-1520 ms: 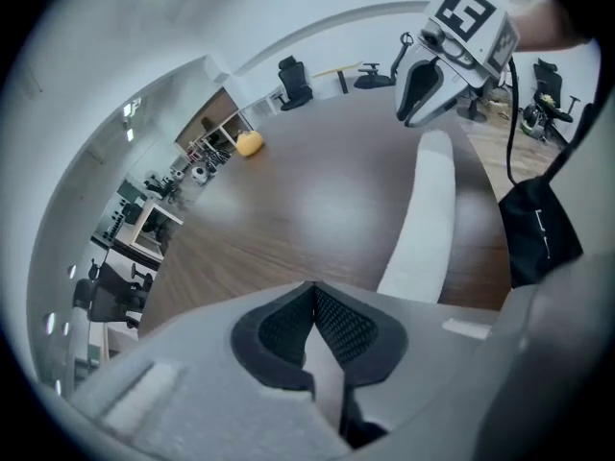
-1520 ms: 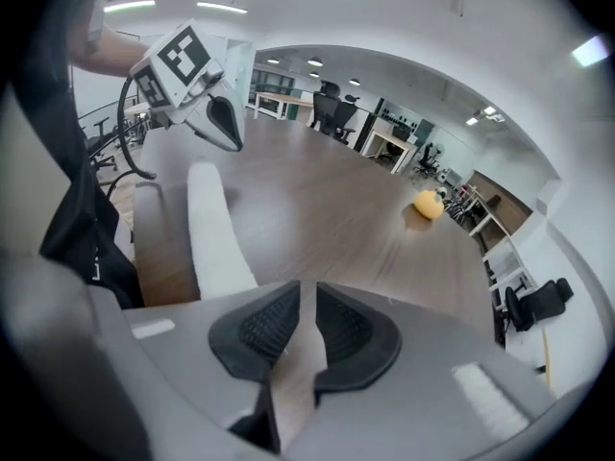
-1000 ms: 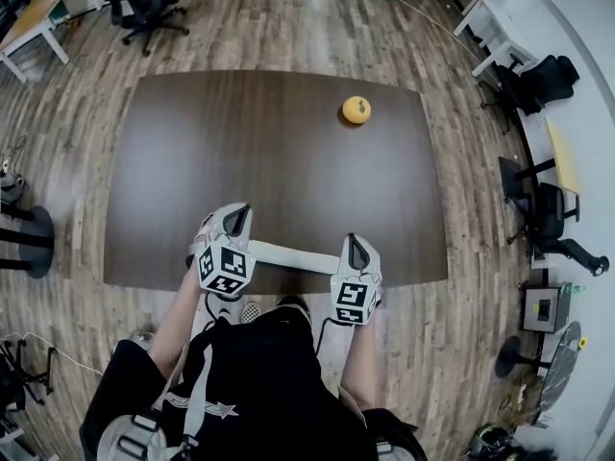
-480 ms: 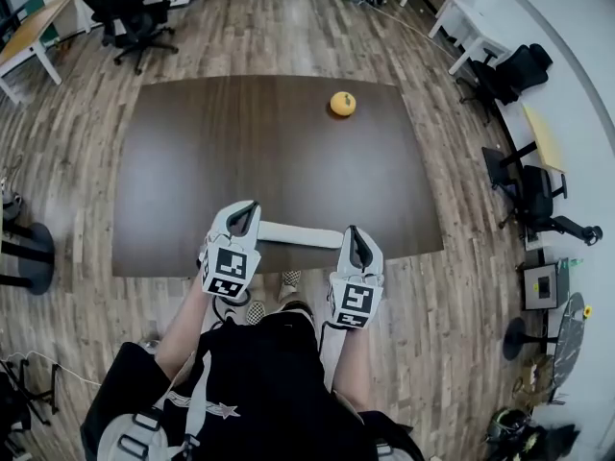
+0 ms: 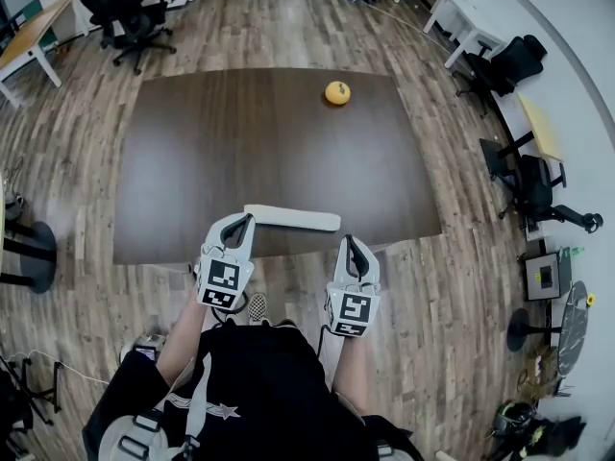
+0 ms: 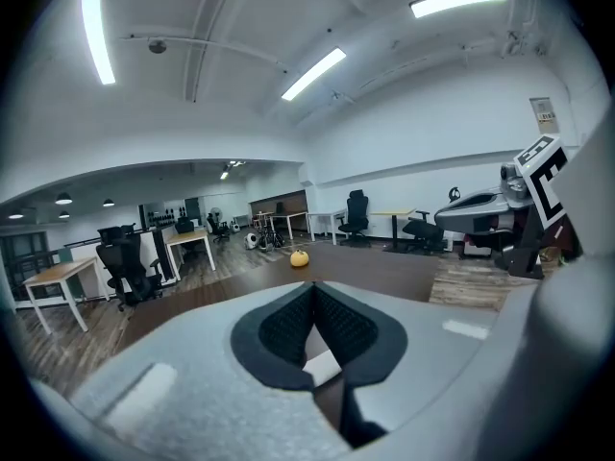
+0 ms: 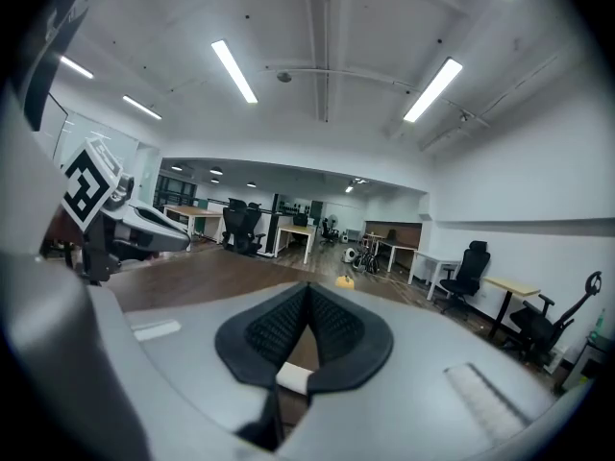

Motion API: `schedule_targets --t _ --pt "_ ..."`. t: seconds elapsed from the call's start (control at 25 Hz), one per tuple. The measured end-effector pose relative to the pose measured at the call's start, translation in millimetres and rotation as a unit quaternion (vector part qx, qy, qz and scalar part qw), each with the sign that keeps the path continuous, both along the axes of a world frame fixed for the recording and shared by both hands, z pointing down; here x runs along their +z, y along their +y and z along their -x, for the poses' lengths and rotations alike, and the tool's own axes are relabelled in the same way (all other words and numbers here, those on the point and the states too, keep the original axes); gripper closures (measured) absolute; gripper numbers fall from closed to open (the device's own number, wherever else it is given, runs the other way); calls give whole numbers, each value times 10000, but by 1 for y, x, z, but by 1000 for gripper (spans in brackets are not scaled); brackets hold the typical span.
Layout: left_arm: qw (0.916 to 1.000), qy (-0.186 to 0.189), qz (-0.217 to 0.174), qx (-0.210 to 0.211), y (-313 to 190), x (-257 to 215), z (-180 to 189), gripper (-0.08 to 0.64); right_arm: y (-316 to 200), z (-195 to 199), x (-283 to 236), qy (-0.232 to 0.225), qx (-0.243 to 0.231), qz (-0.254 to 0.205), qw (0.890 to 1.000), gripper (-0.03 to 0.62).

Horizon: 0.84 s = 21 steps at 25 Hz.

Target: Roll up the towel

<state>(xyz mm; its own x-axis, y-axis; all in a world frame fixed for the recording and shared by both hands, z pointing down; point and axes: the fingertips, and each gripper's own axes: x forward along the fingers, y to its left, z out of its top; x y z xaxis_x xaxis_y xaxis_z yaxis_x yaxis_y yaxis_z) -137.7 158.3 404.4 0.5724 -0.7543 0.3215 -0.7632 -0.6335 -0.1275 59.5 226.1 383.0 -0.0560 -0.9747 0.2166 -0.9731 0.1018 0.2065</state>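
One towel (image 5: 292,218), one orange (image 5: 336,92), two claws (image 5: 246,223) (image 5: 349,245)

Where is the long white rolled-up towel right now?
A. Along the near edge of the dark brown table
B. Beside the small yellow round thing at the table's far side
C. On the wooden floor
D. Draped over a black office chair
A: the white rolled-up towel lies along the near edge of the dark brown table, just ahead of the left gripper and right gripper, well away from the small yellow round thing.

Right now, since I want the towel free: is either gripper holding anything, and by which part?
Nothing is held. The left gripper and right gripper are shut and empty; the rolled towel lies on the table ahead.
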Motion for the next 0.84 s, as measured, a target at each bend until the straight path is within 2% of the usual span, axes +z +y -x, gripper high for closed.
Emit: schedule_targets --t 0.4,0.84 --pt "9998 -23 37 -198 43 -4 0 551 33 -2 -1 -79 -187 45 9998 588" --pt "9996 -18 -40 -271 54 -7 5 551 43 5 -3 -82 -259 3 9996 588"
